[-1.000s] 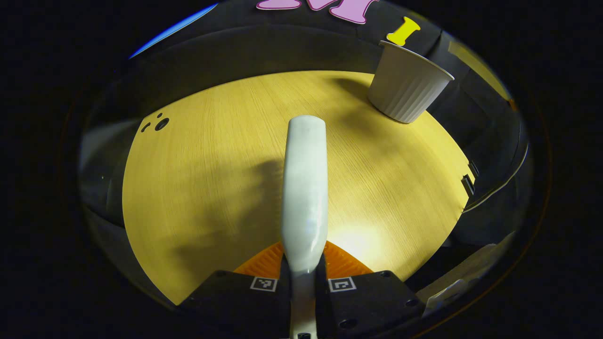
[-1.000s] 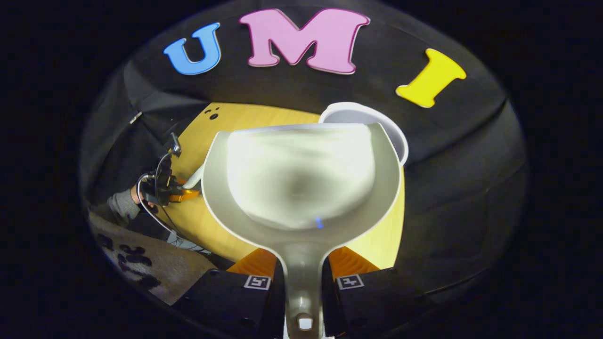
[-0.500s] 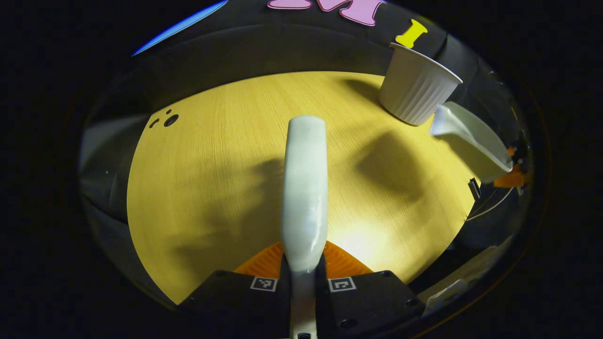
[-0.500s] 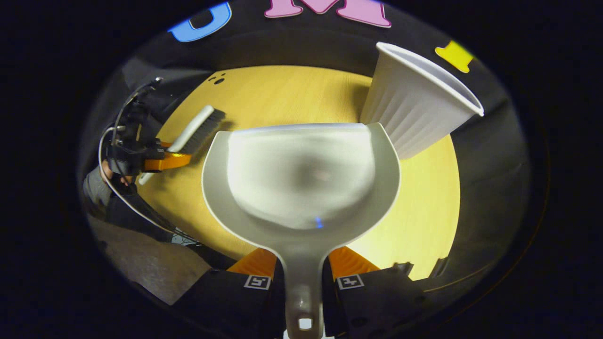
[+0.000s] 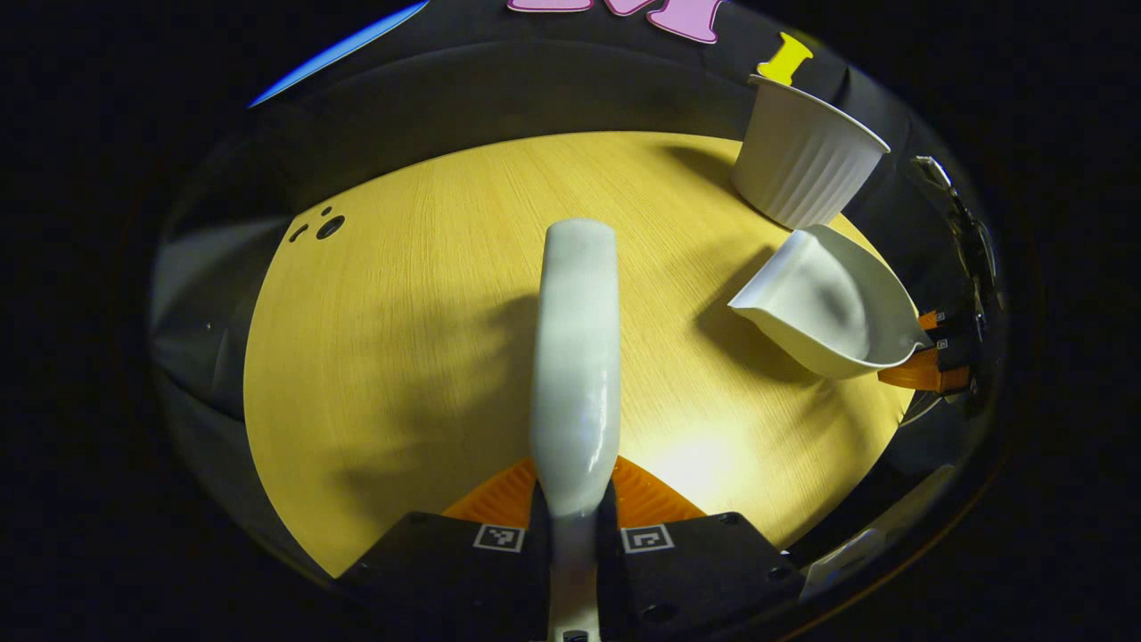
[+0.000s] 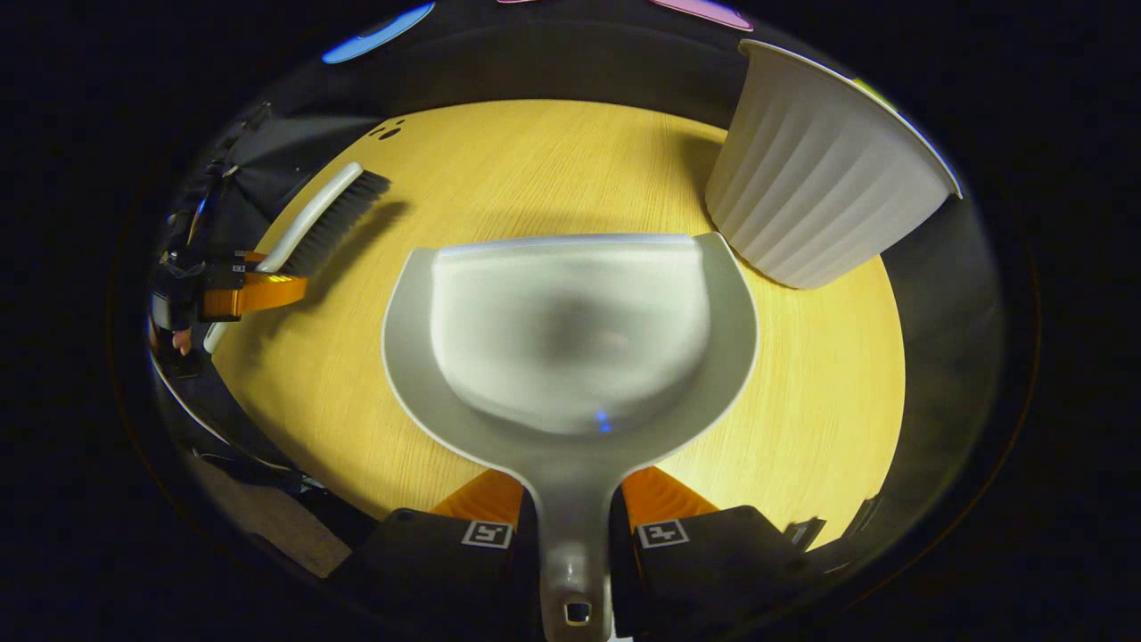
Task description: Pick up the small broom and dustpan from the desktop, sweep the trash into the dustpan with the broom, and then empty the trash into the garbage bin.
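A: Nearest to us in the left gripper view, our left gripper (image 5: 573, 526) is closed tight on the broom (image 5: 575, 357), both fingers pressing the smooth, rounded plastic handle that runs straight away from us.

B: Same on the other side. In the right gripper view our right gripper (image 6: 573, 526) is clamped on the dustpan (image 6: 570, 343) by its narrow stem; the pan is a glossy, shallow scoop with a raised curved rim and a flat front lip, and we see no trash in it.

A: So, as we judge it, emptying looks done and we are bringing the pan back down over the desktop (image 6: 829, 392). To do it well, we keep the pan level, lower it until the lip meets the matte wood-grain surface, and only then ease the fingers apart.

B: And we keep it off the garbage bin (image 6: 820, 192), which stands just beyond the pan on the far right: a pale, ribbed, tapered cup shape that looks light enough to tip if nudged.

A: From my side the pan hangs at the right, near that bin (image 5: 807, 165).

B: Far left, we see the broom's dark bristles (image 6: 343, 218) above the desktop, well apart from the pan
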### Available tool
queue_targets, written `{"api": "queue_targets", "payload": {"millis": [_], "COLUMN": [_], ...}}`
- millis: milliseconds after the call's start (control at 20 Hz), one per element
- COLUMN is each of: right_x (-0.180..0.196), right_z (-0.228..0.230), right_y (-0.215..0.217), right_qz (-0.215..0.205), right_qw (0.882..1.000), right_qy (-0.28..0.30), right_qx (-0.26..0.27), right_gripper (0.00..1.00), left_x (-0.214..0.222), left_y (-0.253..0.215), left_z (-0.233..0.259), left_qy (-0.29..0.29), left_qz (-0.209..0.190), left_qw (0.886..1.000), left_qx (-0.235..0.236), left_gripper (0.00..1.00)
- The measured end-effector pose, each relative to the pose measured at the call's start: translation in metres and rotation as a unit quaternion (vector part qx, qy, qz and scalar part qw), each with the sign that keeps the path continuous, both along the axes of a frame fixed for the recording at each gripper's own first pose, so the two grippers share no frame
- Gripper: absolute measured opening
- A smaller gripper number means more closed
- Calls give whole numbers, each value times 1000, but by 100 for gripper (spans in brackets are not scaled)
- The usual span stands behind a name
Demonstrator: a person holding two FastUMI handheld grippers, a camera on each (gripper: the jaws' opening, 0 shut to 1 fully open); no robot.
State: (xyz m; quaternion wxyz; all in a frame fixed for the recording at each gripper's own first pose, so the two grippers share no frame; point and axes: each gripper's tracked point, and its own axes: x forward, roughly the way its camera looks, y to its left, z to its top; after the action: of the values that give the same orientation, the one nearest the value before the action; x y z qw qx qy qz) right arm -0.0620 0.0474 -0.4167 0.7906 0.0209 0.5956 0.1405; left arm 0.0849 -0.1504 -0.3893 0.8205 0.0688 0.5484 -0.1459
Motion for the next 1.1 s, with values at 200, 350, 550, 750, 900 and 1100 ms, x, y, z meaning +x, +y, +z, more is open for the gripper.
{"api": "queue_targets", "payload": {"millis": [200,350,550,750,900,1100], "right_x": [2,3,-1,0,0,0], "right_z": [-11,-19,-28,-28,-25,-25], "right_y": [2,0,5,9,9,8], "right_qz": [-16,-20,-15,-21,-26,-27], "right_qw": [1000,1000,1000,999,999,999], "right_qy": [6,15,26,27,30,31], "right_qx": [-1,0,-1,13,22,24], "right_gripper": [36,37,34,36,43,44], "left_x": [1,2,2,-1,1,0], "left_y": [3,4,3,2,5,3], "left_z": [-5,-12,-19,-21,-26,-24], "left_qy": [3,10,25,39,43,51], "left_qz": [5,8,9,9,4,-7], "left_qw": [1000,999,999,998,997,996], "left_qx": [17,29,46,57,62,74], "left_gripper": [25,25,24,25,25,27]}}
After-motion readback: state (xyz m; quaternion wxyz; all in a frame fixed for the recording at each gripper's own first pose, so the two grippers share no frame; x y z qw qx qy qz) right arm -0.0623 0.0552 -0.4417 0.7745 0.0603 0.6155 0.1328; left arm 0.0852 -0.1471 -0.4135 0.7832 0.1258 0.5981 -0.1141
